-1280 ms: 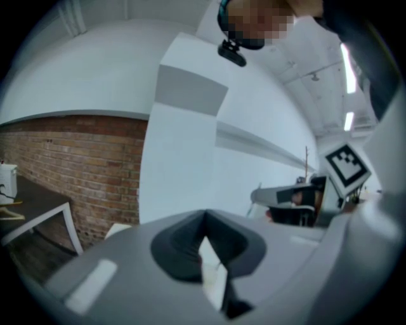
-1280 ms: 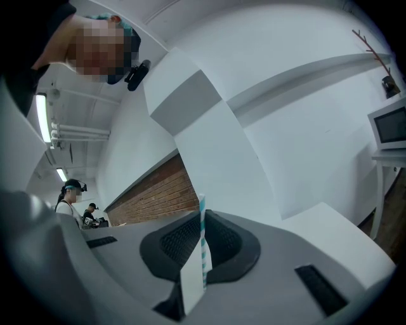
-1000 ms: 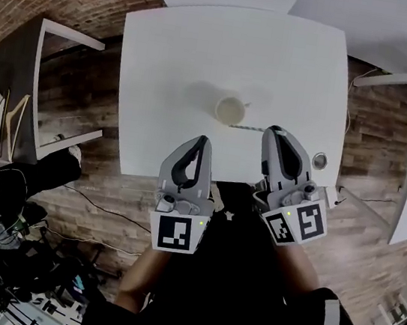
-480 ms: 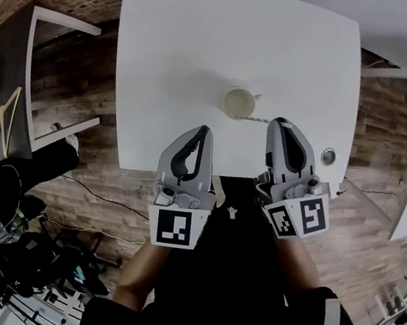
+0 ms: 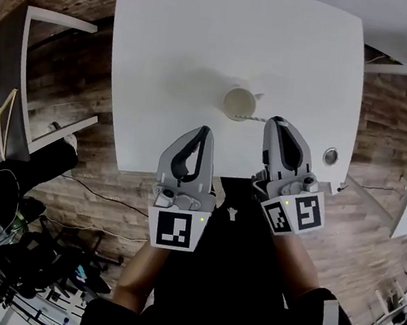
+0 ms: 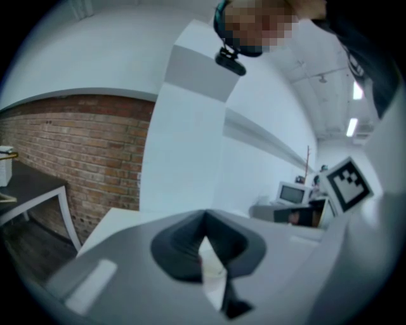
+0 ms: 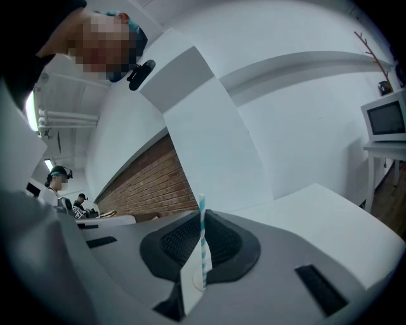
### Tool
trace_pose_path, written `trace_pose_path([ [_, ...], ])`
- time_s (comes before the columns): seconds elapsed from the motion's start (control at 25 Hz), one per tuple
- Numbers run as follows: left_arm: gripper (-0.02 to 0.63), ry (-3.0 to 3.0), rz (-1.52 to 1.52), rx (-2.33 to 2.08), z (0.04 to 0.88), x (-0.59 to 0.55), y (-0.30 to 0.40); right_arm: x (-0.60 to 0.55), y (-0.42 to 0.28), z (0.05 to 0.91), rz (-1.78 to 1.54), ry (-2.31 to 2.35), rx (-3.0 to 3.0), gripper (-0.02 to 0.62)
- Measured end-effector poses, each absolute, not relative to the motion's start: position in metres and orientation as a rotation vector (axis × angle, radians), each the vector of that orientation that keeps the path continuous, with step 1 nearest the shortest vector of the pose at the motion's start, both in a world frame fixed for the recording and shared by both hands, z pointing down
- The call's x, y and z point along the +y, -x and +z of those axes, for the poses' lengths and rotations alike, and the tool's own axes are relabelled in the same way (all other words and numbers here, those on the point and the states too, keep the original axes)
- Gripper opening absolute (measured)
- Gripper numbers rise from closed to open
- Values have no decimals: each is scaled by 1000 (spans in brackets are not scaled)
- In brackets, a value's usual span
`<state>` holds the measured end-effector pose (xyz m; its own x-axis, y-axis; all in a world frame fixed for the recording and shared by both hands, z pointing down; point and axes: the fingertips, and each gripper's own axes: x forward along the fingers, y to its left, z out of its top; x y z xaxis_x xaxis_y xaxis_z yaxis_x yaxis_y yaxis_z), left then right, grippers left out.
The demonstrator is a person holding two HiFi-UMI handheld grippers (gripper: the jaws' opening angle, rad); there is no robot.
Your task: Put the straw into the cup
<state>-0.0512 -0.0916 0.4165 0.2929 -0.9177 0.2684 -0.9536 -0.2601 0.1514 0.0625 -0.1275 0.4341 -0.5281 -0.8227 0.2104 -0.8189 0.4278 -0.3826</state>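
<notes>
A pale paper cup (image 5: pixel 239 103) stands upright near the middle of the white table (image 5: pixel 174 55). A teal-and-white striped straw (image 5: pixel 258 118) lies roughly level, its far end at the cup's near right rim. My right gripper (image 5: pixel 278 121) is shut on the straw's other end, just right of the cup. In the right gripper view the straw (image 7: pixel 203 244) runs up between the dark pads (image 7: pixel 223 242). My left gripper (image 5: pixel 204 130) is shut on nothing, over the table's front edge, below and left of the cup. Its jaw tips (image 6: pixel 204 219) meet in the left gripper view.
A small round metal fitting (image 5: pixel 330 156) sits at the table's front right corner. A white shelf frame (image 5: pixel 50 74) stands left of the table over the wood floor. A monitor (image 6: pixel 293 193) rests on a desk far off. The person's body fills the lower head view.
My right gripper has carried the straw up and a little left, so its far end now meets the cup's rim. The left gripper has barely shifted.
</notes>
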Motion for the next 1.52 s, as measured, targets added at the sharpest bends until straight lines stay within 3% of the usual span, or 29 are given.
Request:
trace_pose_path([
  [1.52, 3, -2258, 201, -1674, 433, -96, 45, -134, -62, 507, -890, 1601, 2608, 23],
])
